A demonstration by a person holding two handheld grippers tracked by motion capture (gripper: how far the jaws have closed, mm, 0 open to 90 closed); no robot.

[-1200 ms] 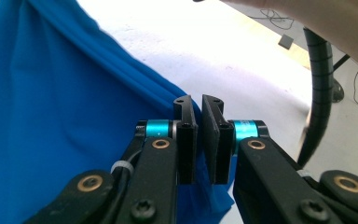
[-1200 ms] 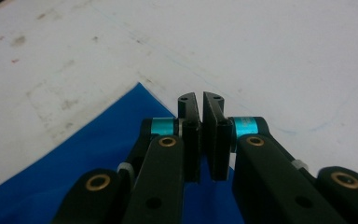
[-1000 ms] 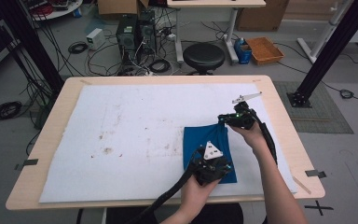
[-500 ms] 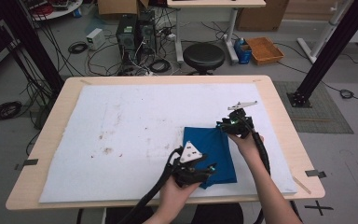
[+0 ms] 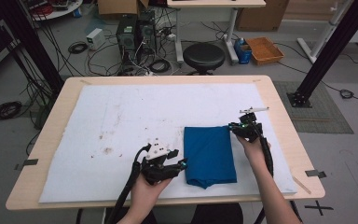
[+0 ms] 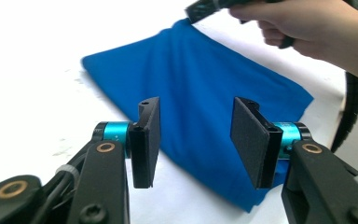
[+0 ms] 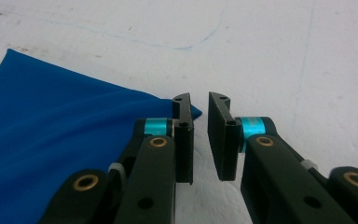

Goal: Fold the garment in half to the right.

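While blue cloth (image 5: pixel 209 156) lies folded — left hand-held gripper (image 6: pixel 196 140) agape, empty; right hand-held gripper (image 7: pixel 199 135) slightly parted, opening, empty.

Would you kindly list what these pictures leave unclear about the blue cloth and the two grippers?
- Blue cloth: how many layers are folded, high view, too small; its underside is hidden.
- Cloth corner, right gripper view: the right gripper's left jaw covers it, so contact is uncertain; nothing lies in the narrow gap.
- Right gripper in the left gripper view: cut off by the top edge.
- Left gripper: jaws apart, nothing between the pads; cloth lies beyond.
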